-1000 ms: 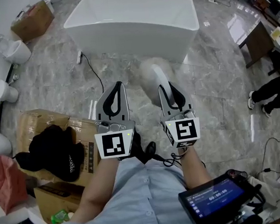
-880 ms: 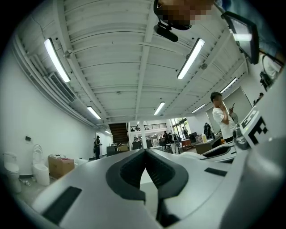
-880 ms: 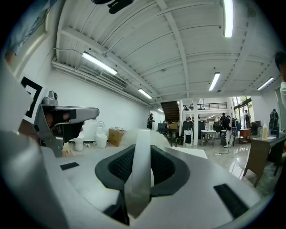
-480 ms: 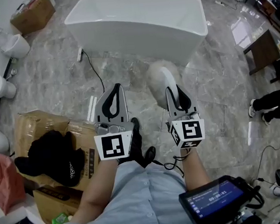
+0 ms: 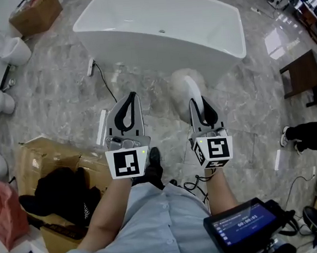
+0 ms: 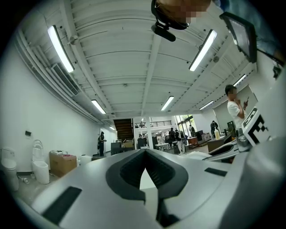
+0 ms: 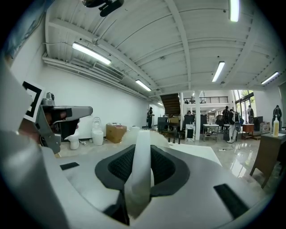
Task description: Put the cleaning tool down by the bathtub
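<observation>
The right claw grips the cleaning tool, not yet set down; the bathtub lies upper centre. The left claw is closed, empty.

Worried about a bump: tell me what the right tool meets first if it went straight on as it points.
Probably the near wall of the bathtub. The duster clamped in the right tool sticks out ahead, so its fluffy head would touch first; depth is uncertain.
</observation>
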A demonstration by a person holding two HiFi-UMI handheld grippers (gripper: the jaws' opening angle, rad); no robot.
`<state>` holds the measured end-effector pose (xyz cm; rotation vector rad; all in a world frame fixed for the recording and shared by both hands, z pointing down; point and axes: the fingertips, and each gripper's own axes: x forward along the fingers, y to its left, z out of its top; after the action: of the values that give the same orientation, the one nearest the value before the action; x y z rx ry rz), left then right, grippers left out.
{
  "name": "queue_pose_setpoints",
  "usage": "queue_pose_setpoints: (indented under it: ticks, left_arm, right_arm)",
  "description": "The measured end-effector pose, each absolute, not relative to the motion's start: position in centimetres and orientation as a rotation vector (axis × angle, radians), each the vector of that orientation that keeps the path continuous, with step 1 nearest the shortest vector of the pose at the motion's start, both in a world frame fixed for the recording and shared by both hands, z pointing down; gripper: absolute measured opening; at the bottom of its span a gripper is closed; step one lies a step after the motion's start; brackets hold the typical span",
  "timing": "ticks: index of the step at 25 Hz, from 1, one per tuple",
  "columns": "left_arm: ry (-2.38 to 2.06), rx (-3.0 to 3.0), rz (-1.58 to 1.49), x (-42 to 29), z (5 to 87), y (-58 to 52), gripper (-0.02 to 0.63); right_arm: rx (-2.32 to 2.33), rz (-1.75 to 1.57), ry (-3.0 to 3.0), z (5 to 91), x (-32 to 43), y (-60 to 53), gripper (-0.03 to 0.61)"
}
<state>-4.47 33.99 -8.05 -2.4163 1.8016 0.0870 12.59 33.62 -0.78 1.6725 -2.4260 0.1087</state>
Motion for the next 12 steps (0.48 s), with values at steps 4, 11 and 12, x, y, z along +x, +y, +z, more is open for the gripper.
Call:
queue_pose_setpoints:
  ticks: [4, 11, 12]
  left_arm:
    - [1.779, -2.400, 0.100, -5.8, -9.4, 30.0, 0.015]
    - [1.743, -2.397, 0.133, -6.8, -10.5, 25.5, 0.015]
    - [1.737, -2.399, 0.131, -6.8, -10.4, 25.2, 0.015]
  right_arm:
    - [1.692, 0.065, -2.431, -2.6, 11.5, 29.4, 0.106]
    - [1.743, 0.011, -2.425, -4.4, 10.9, 25.1, 0.106]
    - [1.750, 0.008, -2.423, -4.4, 10.9, 24.8, 0.106]
